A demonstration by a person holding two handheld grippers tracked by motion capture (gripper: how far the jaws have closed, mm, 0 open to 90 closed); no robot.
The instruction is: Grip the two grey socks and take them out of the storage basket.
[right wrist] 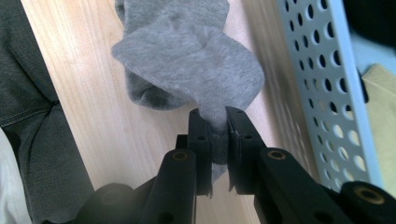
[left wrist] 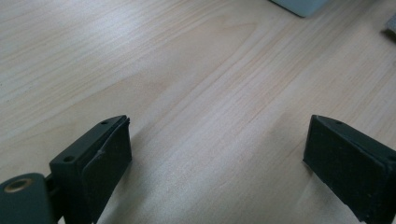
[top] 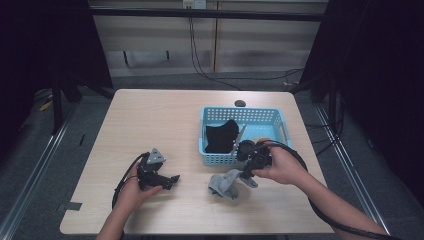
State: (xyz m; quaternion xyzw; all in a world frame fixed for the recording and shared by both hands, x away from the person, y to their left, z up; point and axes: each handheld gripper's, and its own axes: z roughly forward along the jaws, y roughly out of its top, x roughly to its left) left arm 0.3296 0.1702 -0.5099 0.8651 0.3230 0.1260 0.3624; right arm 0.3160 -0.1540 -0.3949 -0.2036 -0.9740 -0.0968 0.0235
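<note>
- Our right gripper (right wrist: pixel 217 126) has its jaws closed tight on a fold of the grey sock (right wrist: pixel 187 56), which lies crumpled on the table (top: pixel 150 115) near the front edge, just in front of the basket (top: pixel 280 122).
- Our left gripper (left wrist: pixel 217 154) hangs over bare tabletop toward the front left corner, jaws spread wide and holding nothing.
- We judge the step in hand to be the pickup: the sock is pinched but most of it looks to rest on the wood.
- Next we would need to lift it high enough to clear the front wall, carry it over the rim and release it inside; the hanging end could catch on that wall.
- The sock is soft knit, limp and bunched into loose folds, so it will sag from the pinch.
- The basket is pale blue plastic, rectangular, its walls pierced with rows of round holes.
- A black cloth (top: pixel 220 136) lies in its left half.
- The table is light wood grain, smooth and flat.
</note>
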